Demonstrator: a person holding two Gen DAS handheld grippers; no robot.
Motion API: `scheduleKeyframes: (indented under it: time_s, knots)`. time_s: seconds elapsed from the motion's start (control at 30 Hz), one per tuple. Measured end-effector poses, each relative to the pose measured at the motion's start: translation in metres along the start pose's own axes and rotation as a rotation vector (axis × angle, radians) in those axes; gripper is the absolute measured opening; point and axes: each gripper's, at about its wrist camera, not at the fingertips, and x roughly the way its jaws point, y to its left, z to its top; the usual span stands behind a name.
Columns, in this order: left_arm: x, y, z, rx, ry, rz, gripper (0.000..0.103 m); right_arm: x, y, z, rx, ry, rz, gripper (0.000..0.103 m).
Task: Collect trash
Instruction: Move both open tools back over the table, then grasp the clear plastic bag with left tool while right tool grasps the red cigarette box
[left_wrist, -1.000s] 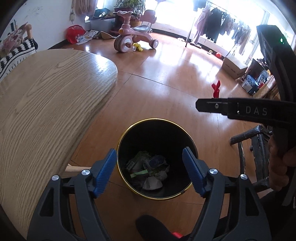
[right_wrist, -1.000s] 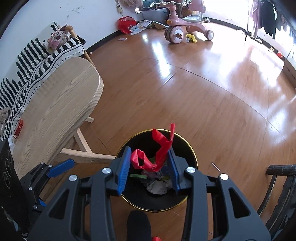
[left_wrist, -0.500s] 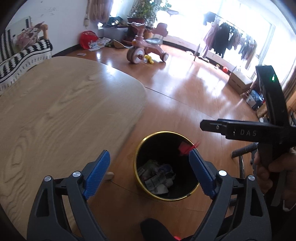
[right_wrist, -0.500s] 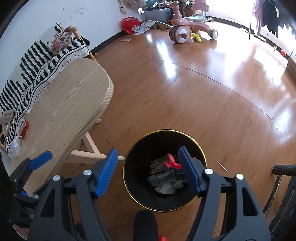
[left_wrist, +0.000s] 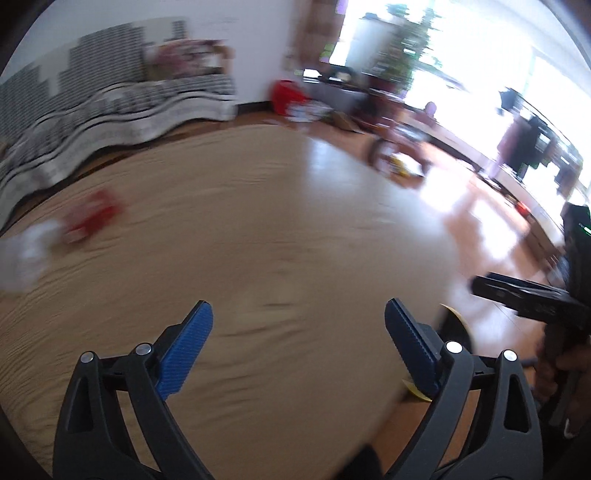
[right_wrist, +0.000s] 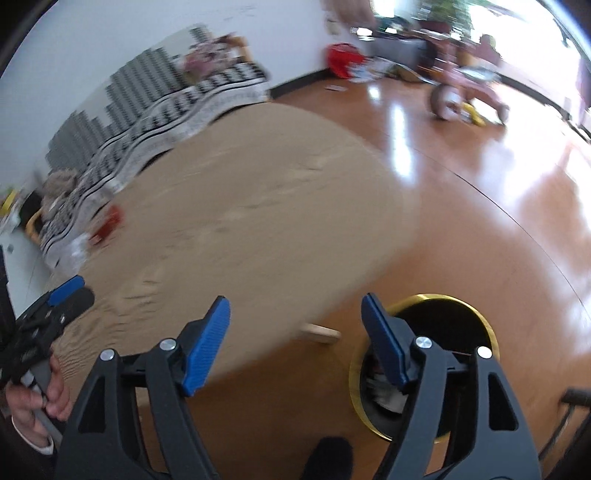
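Two grippers hang over the scene, each with nothing between its blue pads. In the left wrist view the left gripper (left_wrist: 298, 338) is spread wide and its jaws are opening further, above a light wooden tabletop (left_wrist: 258, 229) that fills most of the frame. At the far left of that tabletop lie a red piece of trash (left_wrist: 92, 218) and, just beside it, a crumpled white piece (left_wrist: 27, 254); both are heavily blurred, so what they are cannot be told. The right gripper (right_wrist: 295, 341) is also parted and opening, empty, and it hangs over the rounded edge of the tabletop, with the wooden floor (right_wrist: 480, 206) below. On that floor, close beside the tabletop's edge, stands a black trash bin (right_wrist: 476, 332) with a gold rim; crumpled waste shows inside it behind the right pad. In the right wrist view the red piece and the white one lie at the far edge of the tabletop, well apart from the bin. A hand (right_wrist: 35, 391) at the lower left of that view grips the handle of the left gripper. Beyond the tabletop a black-and-white striped cover (left_wrist: 110, 107) drapes a piece of furniture by the wall, and a pink tricycle (right_wrist: 469, 92) stands farther off on the floor.
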Motion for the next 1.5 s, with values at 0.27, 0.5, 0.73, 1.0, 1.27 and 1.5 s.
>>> scheduleKeyframes:
  time_s: [0.27,0.5,0.73,1.0,1.27,1.5]
  knots:
    - [-0.045,0.158,-0.005,-0.148,-0.060,0.317,0.096,0.057,0.144,0.013,-0.195,0.059,0.149,0.074]
    - [-0.031,0.246,0.028,-0.192,-0.089,0.433,0.096,0.094,0.236,0.002,-0.312,0.118,0.231,0.078]
    - [0.037,0.271,0.056,-0.091,-0.003,0.426,0.096,0.123,0.257,0.001,-0.345,0.164,0.220,0.078]
    - [0.037,0.288,0.037,-0.139,0.046,0.336,0.020,0.152,0.280,0.016,-0.354,0.158,0.235,0.078]
    - [-0.053,0.281,-0.034,-0.295,0.057,0.310,0.016,0.195,0.343,0.062,-0.499,0.095,0.256,0.089]
    - [-0.105,0.244,-0.076,-0.396,0.069,0.354,0.015,0.243,0.401,0.087,-0.590,0.144,0.229,0.091]
